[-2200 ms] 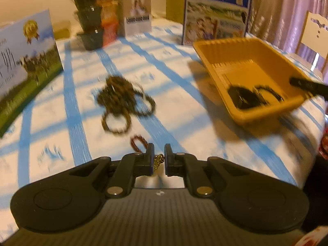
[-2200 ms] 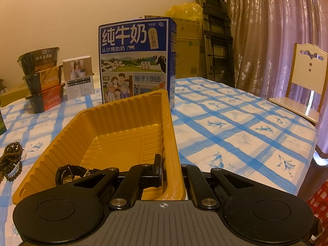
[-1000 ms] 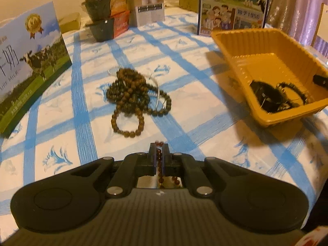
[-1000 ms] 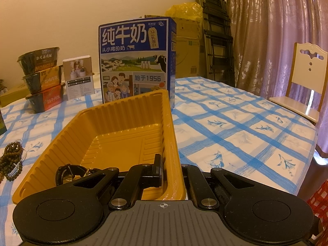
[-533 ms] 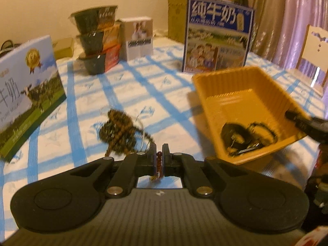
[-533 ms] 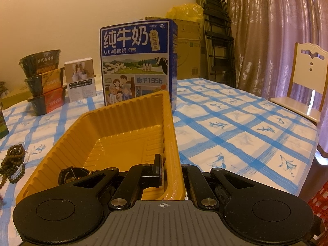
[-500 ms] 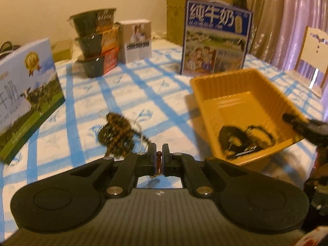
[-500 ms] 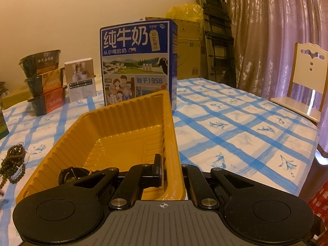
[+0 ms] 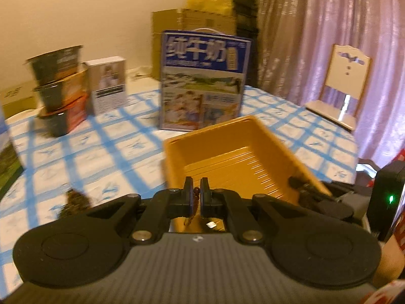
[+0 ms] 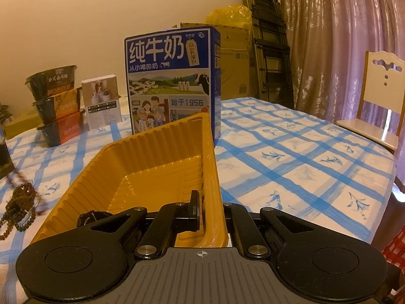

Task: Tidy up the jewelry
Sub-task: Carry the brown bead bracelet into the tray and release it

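Observation:
My left gripper (image 9: 196,192) is shut on a small reddish-brown bead bracelet (image 9: 195,192) that hangs between its fingers, above the near end of the orange tray (image 9: 227,136). My right gripper (image 10: 206,204) is shut on the tray's right wall (image 10: 211,177); one finger (image 10: 194,202) is inside, the other is hidden behind the wall. Dark jewelry (image 10: 89,217) lies in the tray's near left corner. A heap of brown bead bracelets (image 10: 21,207) lies on the blue-checked tablecloth left of the tray; it also shows blurred in the left wrist view (image 9: 74,197).
A blue milk carton (image 10: 172,81) stands right behind the tray. Stacked noodle bowls (image 10: 57,103) and a small white box (image 10: 102,101) stand at the back left. A white chair (image 10: 379,96) is beyond the table's right edge. The right gripper's body (image 9: 354,202) is close on my left gripper's right.
My left gripper lifted the small bracelet off the cloth and carried it right, over the tray. The right gripper kept its hold on the tray wall.

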The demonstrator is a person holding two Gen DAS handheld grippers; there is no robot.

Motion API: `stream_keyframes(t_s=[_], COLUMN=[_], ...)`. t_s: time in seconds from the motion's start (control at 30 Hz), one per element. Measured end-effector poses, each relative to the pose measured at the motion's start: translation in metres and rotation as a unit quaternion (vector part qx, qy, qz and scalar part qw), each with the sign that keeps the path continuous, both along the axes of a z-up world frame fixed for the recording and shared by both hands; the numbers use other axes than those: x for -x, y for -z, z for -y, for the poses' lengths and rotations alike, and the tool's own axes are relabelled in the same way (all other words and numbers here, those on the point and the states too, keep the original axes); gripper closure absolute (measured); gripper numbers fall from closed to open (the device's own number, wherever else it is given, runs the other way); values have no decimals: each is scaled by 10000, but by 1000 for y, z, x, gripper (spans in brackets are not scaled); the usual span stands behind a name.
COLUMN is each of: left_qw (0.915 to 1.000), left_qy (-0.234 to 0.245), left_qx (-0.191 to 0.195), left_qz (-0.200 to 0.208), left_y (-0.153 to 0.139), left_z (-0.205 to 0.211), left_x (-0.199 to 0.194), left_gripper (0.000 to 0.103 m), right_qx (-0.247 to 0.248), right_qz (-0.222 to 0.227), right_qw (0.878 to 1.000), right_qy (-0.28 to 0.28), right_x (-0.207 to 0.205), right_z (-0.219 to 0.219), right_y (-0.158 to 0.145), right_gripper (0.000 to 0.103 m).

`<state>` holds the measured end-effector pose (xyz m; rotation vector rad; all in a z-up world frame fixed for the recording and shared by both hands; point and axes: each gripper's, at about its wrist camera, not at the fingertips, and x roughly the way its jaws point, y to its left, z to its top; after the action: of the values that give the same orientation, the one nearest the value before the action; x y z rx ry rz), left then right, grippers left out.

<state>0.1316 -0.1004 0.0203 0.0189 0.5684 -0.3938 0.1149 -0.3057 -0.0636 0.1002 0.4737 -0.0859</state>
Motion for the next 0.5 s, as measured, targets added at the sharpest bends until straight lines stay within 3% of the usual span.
stream_keyframes(t_s=[0.23,0.5], left_qw=[9993,9984], left_qy=[285,270], left_qx=[-23,-36], left_qz=[-253,-494], left_y=[21,39], left_z=[38,47], left_x=[-26,-39], left_gripper=[99,99], right_qx=[-75,-115], right_qz=[27,32], right_qw=[10000,9999], right_qy=[-20,-12], right_x=[0,0], right_z=[0,2], right_y=[-3,-2], right_gripper=[98,98])
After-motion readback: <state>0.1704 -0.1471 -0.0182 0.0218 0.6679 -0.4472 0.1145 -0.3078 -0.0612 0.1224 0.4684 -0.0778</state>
